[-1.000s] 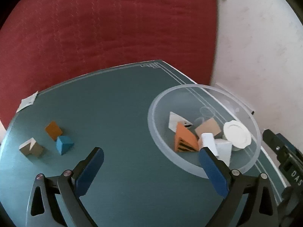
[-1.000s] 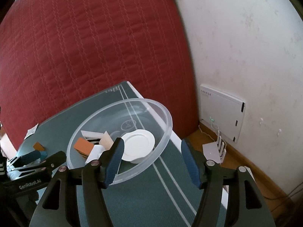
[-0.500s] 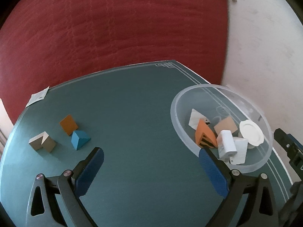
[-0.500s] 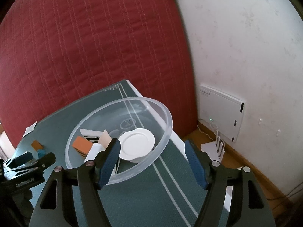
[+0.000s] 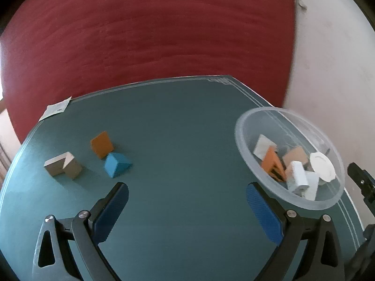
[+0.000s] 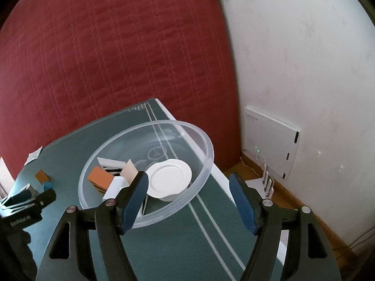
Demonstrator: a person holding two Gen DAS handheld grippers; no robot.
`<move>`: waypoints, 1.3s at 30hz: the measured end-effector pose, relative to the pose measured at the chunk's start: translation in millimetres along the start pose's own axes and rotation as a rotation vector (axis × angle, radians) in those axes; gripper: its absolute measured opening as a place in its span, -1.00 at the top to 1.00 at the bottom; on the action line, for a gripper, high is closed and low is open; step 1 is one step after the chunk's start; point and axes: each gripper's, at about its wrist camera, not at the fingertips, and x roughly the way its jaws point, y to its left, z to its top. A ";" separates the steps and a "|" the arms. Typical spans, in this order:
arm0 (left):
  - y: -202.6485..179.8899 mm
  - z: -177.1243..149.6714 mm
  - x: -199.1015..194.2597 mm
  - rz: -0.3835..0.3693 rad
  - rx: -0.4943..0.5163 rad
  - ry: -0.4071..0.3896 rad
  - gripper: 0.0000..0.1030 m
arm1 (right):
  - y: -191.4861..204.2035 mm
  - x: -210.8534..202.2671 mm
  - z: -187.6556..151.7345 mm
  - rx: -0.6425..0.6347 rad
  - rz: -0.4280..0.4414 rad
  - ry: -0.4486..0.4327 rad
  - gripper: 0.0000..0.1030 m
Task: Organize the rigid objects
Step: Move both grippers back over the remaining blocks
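Partly done, judging by the layout: several rigid pieces already inside the clear plastic bowl (image 5: 321, 201) at the right edge of the teal surface (image 5: 182, 140) — a white saucer (image 6: 170, 178), an orange striped wedge (image 5: 273, 164), a tan block (image 5: 295, 155), white blocks (image 5: 298, 175) heaped toward the near side. Still left out on the far left of the surface, well apart from the bowl: an orange block (image 5: 101, 144), a blue wedge (image 5: 116, 164) touching or just beside it, and a notched tan block (image 5: 62, 166) further left.

Blue wedge lying on its side, long axis running roughly left-near to right-far, ridge toward the right. Orange block tilted, broad face leaning up and away.

Left tool (image 5: 187, 208) spread wide, nothing between the pads, aimed at open surface between bowl and loose pieces. Right tool (image 6: 188, 201) apart as well, jaws just opened further, empty, poised at the bowl's near rim. Likely next: the three loose pieces.
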 end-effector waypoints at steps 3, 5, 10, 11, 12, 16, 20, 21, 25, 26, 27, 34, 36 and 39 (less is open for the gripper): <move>13.7 -0.8 -0.6 0.017 -0.026 -0.003 -0.98 | 1.0 -0.7 0.6 -0.007 -0.004 0.001 -0.42; 23.9 -1.4 -1.0 0.031 -0.049 0.000 -0.98 | 1.4 0.2 1.0 -0.011 -0.006 0.004 -0.42; 48.4 -4.5 -1.0 0.073 -0.097 0.009 -0.98 | 5.4 0.9 0.4 -0.031 0.004 0.029 -0.42; 54.1 -5.4 -0.9 0.084 -0.108 0.012 -0.98 | 6.5 0.3 -0.2 -0.035 0.005 0.029 -0.42; 60.9 -6.3 -0.8 0.096 -0.120 0.015 -0.98 | 7.7 -0.7 -1.0 -0.040 0.006 0.029 -0.42; 84.4 -8.6 -0.3 0.136 -0.163 0.023 -0.98 | 13.6 -2.9 -4.8 -0.059 0.014 0.036 -0.42; 113.0 -9.9 1.0 0.175 -0.223 0.036 -0.98 | 20.5 -6.3 -9.4 -0.074 0.036 0.053 -0.42; 119.0 -10.2 1.3 0.185 -0.237 0.040 -0.98 | 22.7 -6.2 -10.8 -0.075 0.041 0.061 -0.42; 146.5 -7.8 5.5 0.216 -0.287 0.048 -0.98 | 34.0 -12.8 -14.8 -0.096 0.073 0.068 -0.42; 153.3 -6.9 6.5 0.223 -0.302 0.051 -0.98 | 36.0 -14.6 -14.5 -0.100 0.080 0.065 -0.42; 158.1 -6.7 6.9 0.229 -0.313 0.052 -0.98 | 38.1 -16.8 -14.3 -0.102 0.088 0.063 -0.42; 176.4 -1.8 15.2 0.245 -0.358 0.065 -0.97 | 50.9 -23.6 -14.1 -0.096 0.153 0.084 -0.42; 176.3 2.1 20.0 0.251 -0.349 0.066 -0.96 | 54.5 -24.6 -14.9 -0.101 0.160 0.086 -0.42; 169.1 5.1 21.2 0.248 -0.329 0.070 -0.85 | 57.6 -24.9 -15.3 -0.104 0.166 0.090 -0.42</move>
